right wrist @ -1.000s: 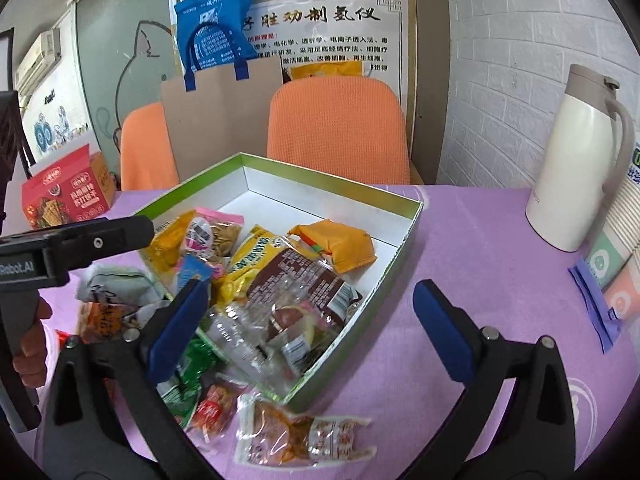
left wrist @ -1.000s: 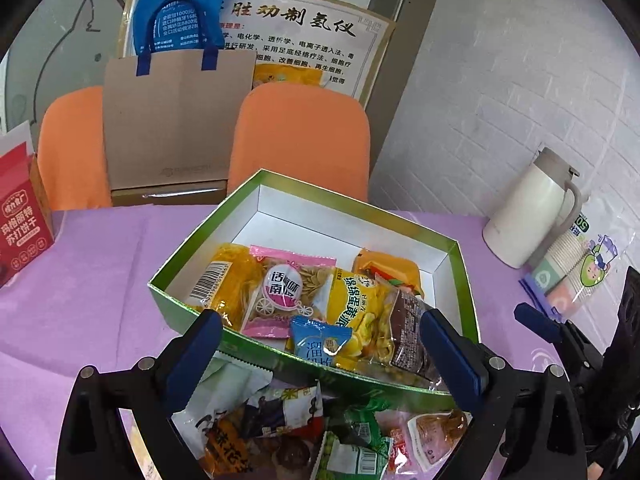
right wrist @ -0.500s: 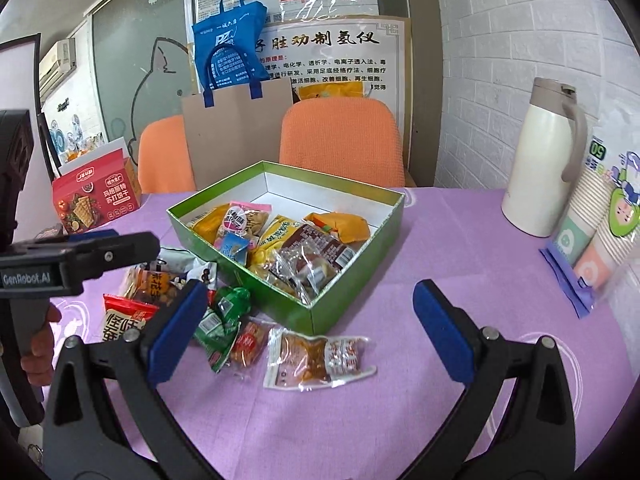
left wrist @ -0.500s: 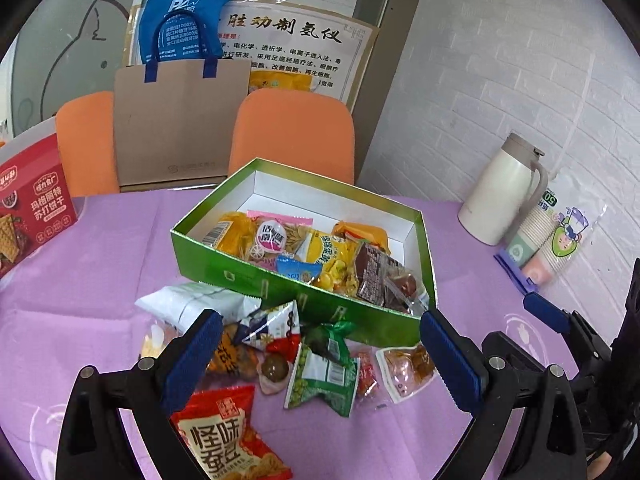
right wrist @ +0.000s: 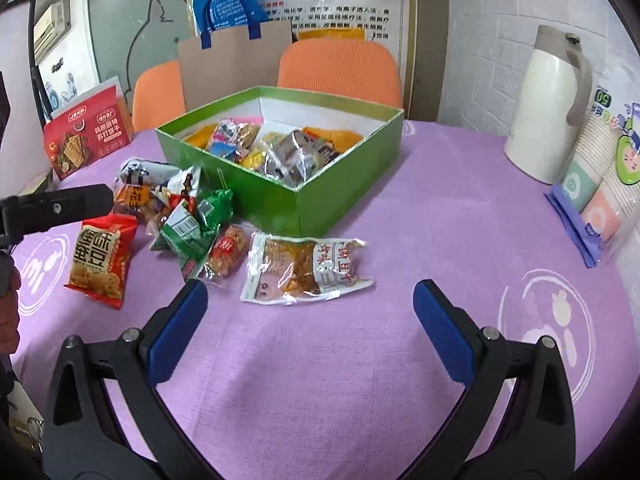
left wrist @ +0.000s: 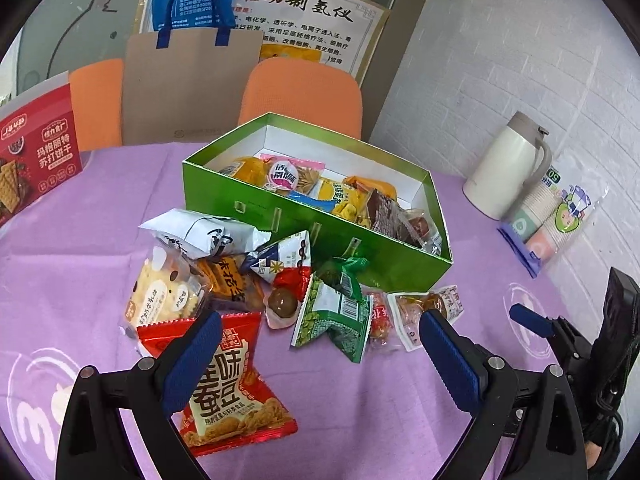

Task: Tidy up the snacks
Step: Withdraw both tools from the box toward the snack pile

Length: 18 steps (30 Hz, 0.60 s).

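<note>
At the left edge of the purple surface (right wrist: 400, 208) a red cracker box (right wrist: 86, 134) stands, well apart from the work. The left gripper (left wrist: 320, 350) is held above the near left part of the surface, its fingers (left wrist: 192, 356) spread wide and nothing between them; one finger overlaps the red pack (left wrist: 228, 384), which lies nearest the near edge. Judging by this, the red pack is the likeliest next pick.

Further in, loose packs are heaped against the near wall of the green box (left wrist: 304, 216): a white pack (left wrist: 192, 230), a cookie pack (left wrist: 160, 292) and a green pack (left wrist: 332, 312), touching or overlapping. They seem left there to be reached easily before being dropped in. The box sits mid-surface, open, already holding several packs.

A clear pack (right wrist: 304, 266) lies alone just in front of the box corner. The right gripper (right wrist: 310, 326) hovers near it, fingers (right wrist: 440, 330) spread and empty, aimed at bare cloth. By the right edge a thermos (right wrist: 548, 108) and sleeved cups (right wrist: 600, 184) are kept clear.
</note>
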Available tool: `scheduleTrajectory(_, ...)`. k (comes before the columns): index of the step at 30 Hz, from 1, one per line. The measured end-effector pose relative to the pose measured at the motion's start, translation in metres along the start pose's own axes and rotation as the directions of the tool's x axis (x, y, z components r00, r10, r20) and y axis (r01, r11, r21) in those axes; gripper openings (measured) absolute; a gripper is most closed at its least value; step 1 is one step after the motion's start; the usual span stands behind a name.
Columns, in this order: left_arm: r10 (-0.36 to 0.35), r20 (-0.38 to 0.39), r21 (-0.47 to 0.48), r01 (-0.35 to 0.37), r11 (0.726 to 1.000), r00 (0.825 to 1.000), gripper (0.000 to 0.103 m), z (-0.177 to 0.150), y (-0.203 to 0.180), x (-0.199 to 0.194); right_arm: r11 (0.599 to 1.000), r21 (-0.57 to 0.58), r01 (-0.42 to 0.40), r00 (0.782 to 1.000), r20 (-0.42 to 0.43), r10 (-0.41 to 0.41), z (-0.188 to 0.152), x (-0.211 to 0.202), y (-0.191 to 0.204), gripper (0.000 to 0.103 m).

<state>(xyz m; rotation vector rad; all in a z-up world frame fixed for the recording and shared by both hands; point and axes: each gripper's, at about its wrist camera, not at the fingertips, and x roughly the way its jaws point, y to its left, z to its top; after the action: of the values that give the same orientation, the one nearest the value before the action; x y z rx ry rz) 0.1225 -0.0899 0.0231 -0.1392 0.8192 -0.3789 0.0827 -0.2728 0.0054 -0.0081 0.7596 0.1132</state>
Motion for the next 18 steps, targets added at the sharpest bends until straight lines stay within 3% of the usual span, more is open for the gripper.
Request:
scheduleTrajectory(6,-0.041,-0.041,0.045,0.043,0.998,0.998,0.075,-0.014,-0.001,0.003,1.000,0.018,0.009,0.999,-0.034,-0.008,0.011,0.023,-0.008,0.102)
scheduleTrajectory(12,-0.048,-0.070,0.057,0.052,0.997,0.996,0.068,-0.025,0.001,0.003,0.998,0.059,-0.027,0.997,-0.070,0.032,0.024,0.054,-0.019,0.094)
scheduleTrajectory(14,-0.055,-0.080,0.063,0.060,0.996,0.995,0.064,-0.026,0.001,0.003,0.995,0.091,-0.043,0.991,-0.122,0.054,0.020,0.061,-0.022,0.070)
scheduleTrajectory(18,-0.072,-0.084,0.064,0.077,0.995,0.994,0.064,-0.031,0.002,0.002,0.980,0.146,-0.138,0.975,-0.155,0.160,-0.001,0.045,-0.018,0.067)
